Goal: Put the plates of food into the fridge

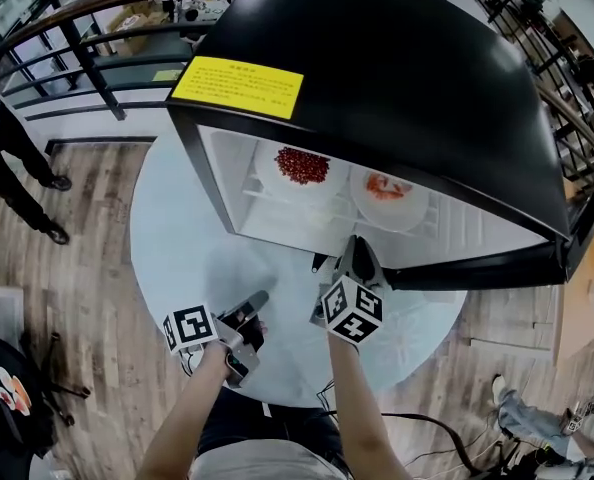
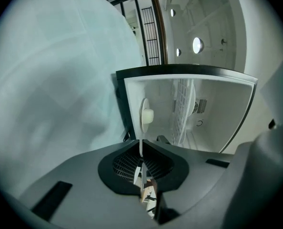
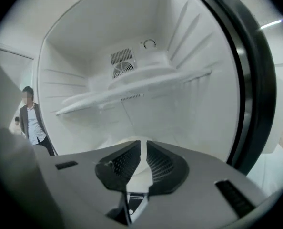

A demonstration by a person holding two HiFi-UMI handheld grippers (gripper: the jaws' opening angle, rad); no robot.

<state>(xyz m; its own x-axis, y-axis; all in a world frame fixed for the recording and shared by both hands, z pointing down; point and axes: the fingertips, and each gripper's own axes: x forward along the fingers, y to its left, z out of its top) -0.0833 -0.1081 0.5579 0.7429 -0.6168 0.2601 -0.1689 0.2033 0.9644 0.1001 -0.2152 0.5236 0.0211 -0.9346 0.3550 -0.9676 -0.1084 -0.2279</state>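
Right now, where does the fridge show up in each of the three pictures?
Head view: the fridge fills the upper middle, open front facing the bottom edge.
Left gripper view: the fridge sits right of centre, turned on its side.
Right gripper view: the fridge fills almost everything, its white inside showing.
Shared landmark: its black front rim.
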